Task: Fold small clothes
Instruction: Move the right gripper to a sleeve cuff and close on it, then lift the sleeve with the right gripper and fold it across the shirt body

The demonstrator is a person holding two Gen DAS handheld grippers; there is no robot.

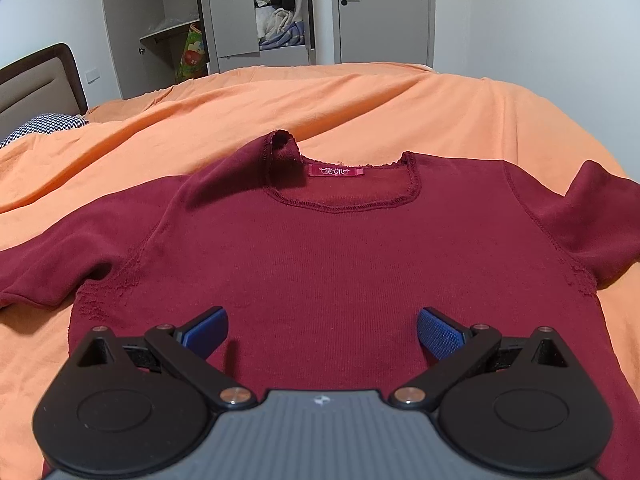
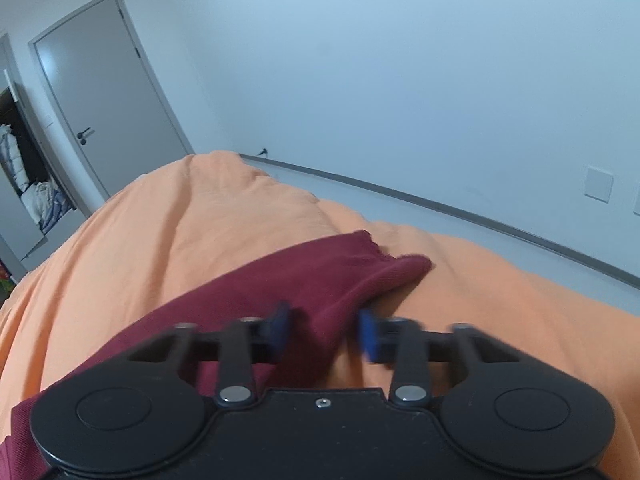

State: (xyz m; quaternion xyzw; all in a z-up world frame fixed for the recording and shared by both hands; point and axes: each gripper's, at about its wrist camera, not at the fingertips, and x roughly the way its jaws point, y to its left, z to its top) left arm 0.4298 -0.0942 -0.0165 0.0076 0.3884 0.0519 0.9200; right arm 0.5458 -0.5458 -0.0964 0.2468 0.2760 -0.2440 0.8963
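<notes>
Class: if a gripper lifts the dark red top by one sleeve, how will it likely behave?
The dark red top probably droops limply: its sleeve already bunches in folds. Its ribbed knit likely grips rather than slips.

bed: had a rumpled orange cotton duvet [image 1: 360, 100]
wardrobe: grey, doors [image 1: 230, 8] hung open
walls: plain white [image 2: 400, 60]

right tongs [image 2: 324, 334]: pads motion-blurred, grip unclear | shirt [image 1: 320, 264]: hem hidden, sleeves cropped
</notes>
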